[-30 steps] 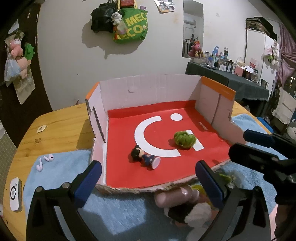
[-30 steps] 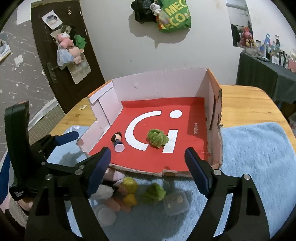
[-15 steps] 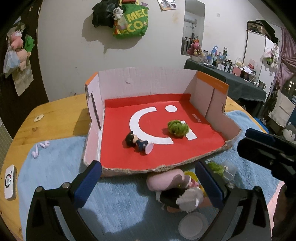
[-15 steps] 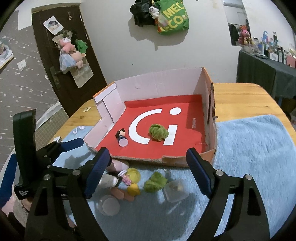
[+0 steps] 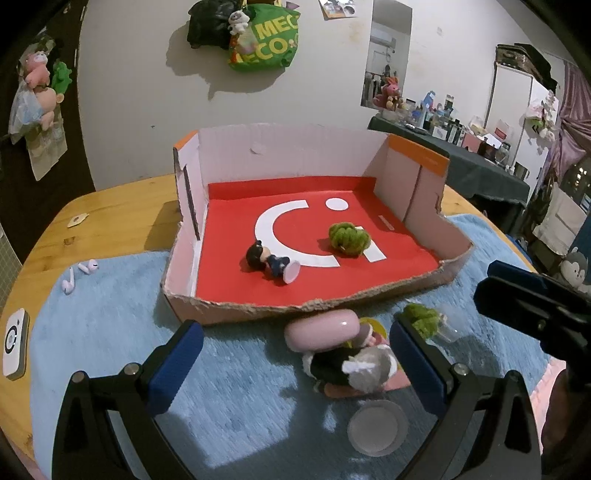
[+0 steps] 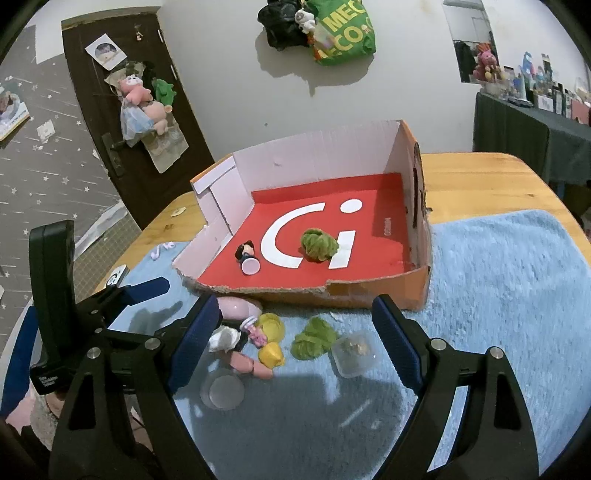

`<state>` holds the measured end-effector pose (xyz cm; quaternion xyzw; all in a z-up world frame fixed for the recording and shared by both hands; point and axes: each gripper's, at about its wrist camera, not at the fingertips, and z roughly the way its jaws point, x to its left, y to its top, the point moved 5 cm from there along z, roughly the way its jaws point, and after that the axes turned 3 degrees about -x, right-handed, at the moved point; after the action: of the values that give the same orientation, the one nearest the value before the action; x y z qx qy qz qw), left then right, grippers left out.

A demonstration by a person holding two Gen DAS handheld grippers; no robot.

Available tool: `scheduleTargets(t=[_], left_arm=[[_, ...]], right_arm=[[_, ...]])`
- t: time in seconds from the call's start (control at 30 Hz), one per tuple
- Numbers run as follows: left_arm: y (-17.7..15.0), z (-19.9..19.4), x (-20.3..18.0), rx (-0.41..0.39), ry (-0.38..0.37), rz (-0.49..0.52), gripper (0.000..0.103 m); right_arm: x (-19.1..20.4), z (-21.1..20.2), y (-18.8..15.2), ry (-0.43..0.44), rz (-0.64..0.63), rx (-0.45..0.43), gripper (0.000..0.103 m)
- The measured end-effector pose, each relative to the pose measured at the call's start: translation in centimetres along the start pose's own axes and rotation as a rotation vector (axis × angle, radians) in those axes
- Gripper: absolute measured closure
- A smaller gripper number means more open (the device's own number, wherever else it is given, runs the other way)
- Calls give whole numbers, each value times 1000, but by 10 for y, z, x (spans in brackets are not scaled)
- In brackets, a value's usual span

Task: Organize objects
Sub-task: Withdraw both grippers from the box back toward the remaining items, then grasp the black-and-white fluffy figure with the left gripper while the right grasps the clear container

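Blue mat [image 6: 498, 277] on desk [image 6: 476, 173]: box [image 6: 314, 173] w/ 1 figurine [image 6: 246, 256], 1 green veg [image 6: 318, 245]; both grippers [image 5: 291, 363] [image 6: 295, 339] spread apart, empty.

A pale plaster wall [image 5: 140, 92] fills the back, with a green printed shopping bag [image 5: 266, 40] and a black bag [image 5: 207, 26] hung at 12 o'clock. At 9 o'clock stands a dark brown door [image 6: 122, 110] carrying pink and green plush toys [image 6: 144, 99]. At 3 o'clock, a dark-clothed side table [image 5: 480, 166] is crowded with small items. The round wooden tabletop [image 5: 110, 218] bears a fluffy light-blue mat [image 6: 517, 280].
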<state>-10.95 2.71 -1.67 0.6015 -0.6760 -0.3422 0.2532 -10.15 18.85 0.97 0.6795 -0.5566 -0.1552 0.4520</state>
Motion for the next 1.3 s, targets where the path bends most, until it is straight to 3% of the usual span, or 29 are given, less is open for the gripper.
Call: scheduleTargets(t=[0.7,0.93,1.13,1.3], left_arm=[[-15,-6,-6,14,-10,-12,2],[-22,-7,-7,25,-18,-12,9],[-25,-7,-13,28,-33,3,14],[-26,-6,-19,32,-52,11,15]], right_arm=[[5,-12,-14,-11,-28,1,18],[5,-10,-20,-25,-47,14,19],[2,-7,-26,-29,-45,33,35],[-6,-3,-29,-49,-37,47,40]])
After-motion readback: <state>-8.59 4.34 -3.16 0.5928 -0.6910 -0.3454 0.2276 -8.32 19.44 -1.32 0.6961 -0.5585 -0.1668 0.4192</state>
